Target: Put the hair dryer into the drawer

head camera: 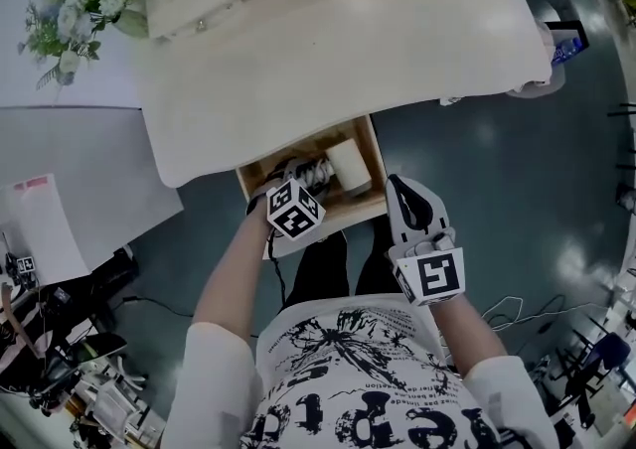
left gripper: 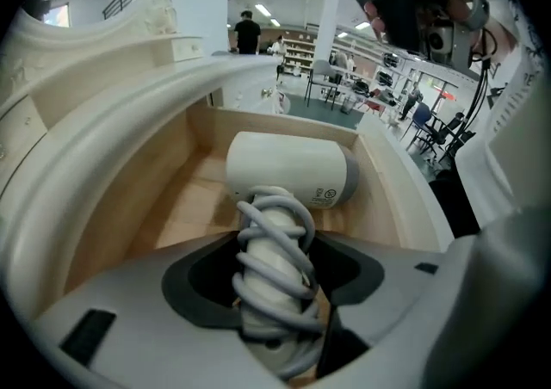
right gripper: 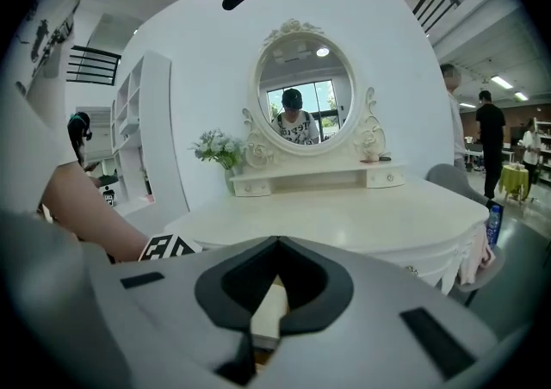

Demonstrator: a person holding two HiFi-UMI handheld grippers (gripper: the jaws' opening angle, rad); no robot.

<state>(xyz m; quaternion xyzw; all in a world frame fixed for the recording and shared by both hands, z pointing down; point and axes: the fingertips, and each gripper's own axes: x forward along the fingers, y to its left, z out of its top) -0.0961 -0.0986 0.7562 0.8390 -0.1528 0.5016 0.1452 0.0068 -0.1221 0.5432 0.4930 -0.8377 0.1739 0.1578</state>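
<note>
The hair dryer is white, and its handle is wound with grey cord. It lies in the open wooden drawer, barrel towards the back. My left gripper is shut on the wrapped handle and points steeply down into the drawer. In the head view the hair dryer shows inside the drawer, with the left gripper over it. My right gripper hangs just right of the drawer front, jaws together and holding nothing. In its own view the right gripper faces the dressing table.
The white dressing table overhangs the drawer. On it stand an oval mirror and a bunch of white flowers. A blue bottle sits at its right end. My knees are below the drawer front, and cables lie on the floor.
</note>
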